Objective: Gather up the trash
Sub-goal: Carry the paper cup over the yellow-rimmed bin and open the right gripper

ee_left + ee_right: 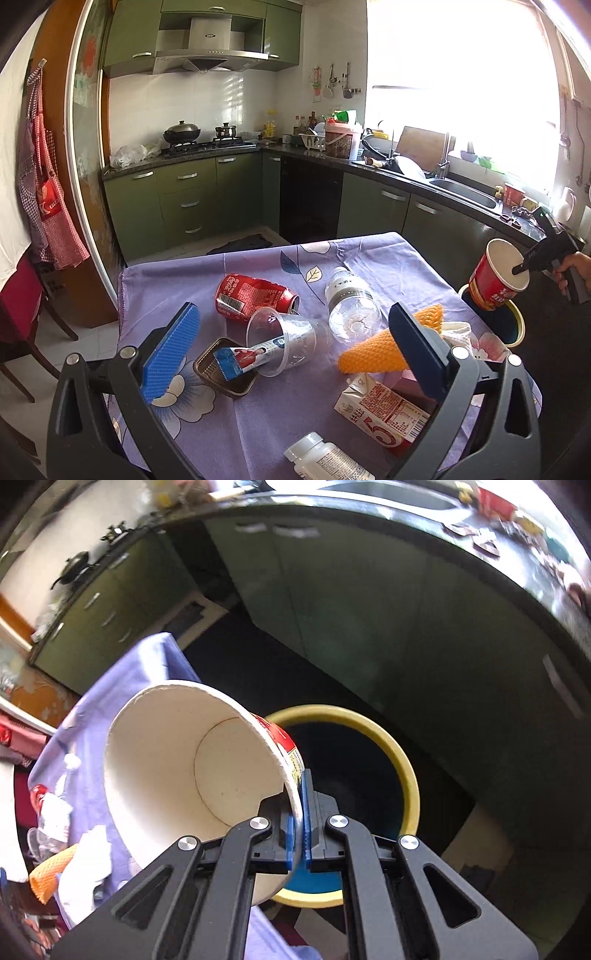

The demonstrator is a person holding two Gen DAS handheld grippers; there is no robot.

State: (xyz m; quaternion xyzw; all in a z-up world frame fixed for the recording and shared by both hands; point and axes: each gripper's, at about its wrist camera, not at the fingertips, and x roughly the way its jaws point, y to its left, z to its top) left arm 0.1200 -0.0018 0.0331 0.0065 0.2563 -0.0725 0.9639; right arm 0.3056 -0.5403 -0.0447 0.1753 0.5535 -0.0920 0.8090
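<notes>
My right gripper [298,808] is shut on the rim of a red paper noodle cup [192,775], pinching its wall. The cup [496,275] hangs tilted just above a yellow-rimmed bin [515,325] off the table's right edge; the bin's dark mouth [351,775] lies right behind the cup. My left gripper [291,343] stands open above the purple tablecloth [258,424], nothing between its blue pads. Below it lie a clear plastic cup [291,341] with a wrapper inside, a crushed red can [255,295], a clear bottle [351,306] and an orange foam net [376,354].
A milk carton [384,410], a white pill bottle [325,461], a small foil tray [225,373] and white crumpled paper [458,332] also lie on the table. Green kitchen cabinets [184,199] and a counter with a sink [461,192] stand behind. A dark chair [22,332] is at left.
</notes>
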